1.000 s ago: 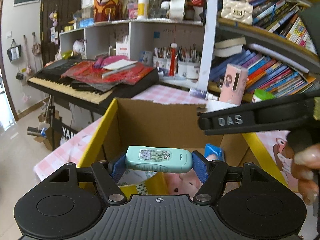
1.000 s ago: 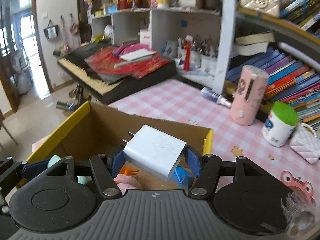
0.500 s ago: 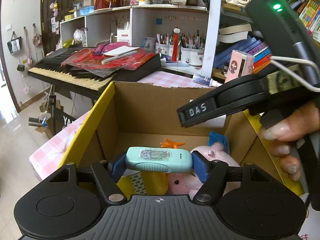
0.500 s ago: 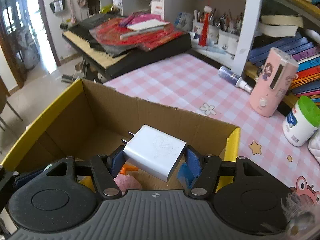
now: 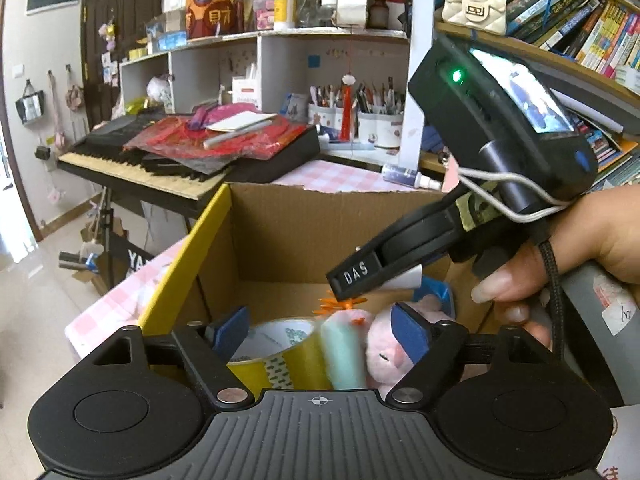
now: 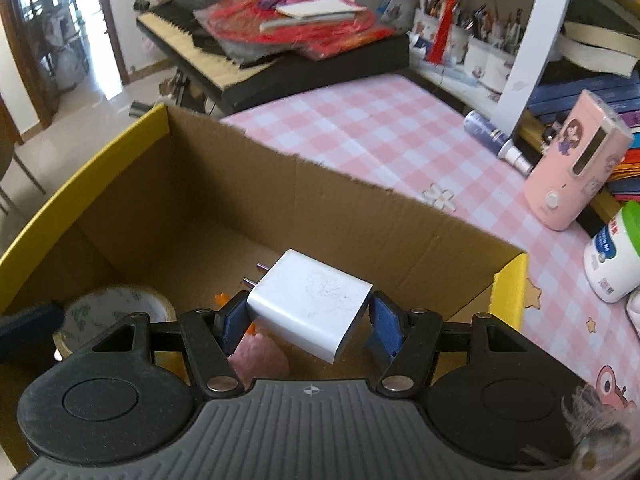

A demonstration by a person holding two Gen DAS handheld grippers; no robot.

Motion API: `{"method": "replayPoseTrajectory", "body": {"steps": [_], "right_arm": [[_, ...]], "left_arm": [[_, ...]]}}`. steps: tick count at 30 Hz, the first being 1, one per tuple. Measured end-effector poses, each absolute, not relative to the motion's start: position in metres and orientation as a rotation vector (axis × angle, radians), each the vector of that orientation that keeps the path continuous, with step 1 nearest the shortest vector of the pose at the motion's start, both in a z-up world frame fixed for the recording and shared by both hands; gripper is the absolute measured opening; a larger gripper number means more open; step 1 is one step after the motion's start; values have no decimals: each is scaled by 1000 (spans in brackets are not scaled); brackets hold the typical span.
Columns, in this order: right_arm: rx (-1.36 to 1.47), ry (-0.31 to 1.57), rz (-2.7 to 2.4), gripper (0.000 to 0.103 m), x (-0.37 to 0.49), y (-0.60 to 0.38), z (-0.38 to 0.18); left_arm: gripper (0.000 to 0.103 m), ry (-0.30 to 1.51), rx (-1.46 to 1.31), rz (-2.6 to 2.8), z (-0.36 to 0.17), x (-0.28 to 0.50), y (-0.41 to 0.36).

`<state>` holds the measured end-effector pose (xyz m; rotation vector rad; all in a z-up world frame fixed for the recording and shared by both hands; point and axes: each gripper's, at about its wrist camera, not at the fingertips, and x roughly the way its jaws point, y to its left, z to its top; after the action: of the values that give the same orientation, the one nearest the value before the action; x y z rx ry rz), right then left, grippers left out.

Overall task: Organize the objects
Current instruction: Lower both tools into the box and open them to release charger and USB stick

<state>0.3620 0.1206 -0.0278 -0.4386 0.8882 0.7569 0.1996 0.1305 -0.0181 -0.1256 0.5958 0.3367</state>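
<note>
Tablecloth (image 6: 384, 128), pink check, keyboard (image 6: 224, 52) behind

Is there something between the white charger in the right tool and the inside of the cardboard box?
Nothing visible. The white charger hangs over the open cardboard box; below it lies only a pink plush toy.

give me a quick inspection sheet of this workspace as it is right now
surface: pink checked tablecloth, box on it
job's things: teal case blurred, loose in the box by tape roll and pink plush; white charger over the box
clutter: pink device, green-lid jar, spray bottle
grippers: left hand-held gripper just opened, pads off the case; right hand-held gripper shut on charger
cables: white lead on right unit
surroundings: keyboard, bookshelves
</note>
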Motion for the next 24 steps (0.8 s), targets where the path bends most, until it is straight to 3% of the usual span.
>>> {"method": "replayPoseTrajectory", "body": {"steps": [8, 11, 18, 24], "right_arm": [[-506, 908, 748, 62, 357, 127, -33], [-487, 889, 743, 69, 352, 122, -25], [-332, 707, 704, 84, 320, 79, 19], [-210, 560, 587, 86, 278, 27, 48]], "left_arm": [[85, 572, -147, 361, -13, 186, 136], [87, 562, -149, 362, -10, 180, 136], [93, 528, -156, 350, 0, 164, 134], [95, 497, -165, 317, 6, 145, 131]]}}
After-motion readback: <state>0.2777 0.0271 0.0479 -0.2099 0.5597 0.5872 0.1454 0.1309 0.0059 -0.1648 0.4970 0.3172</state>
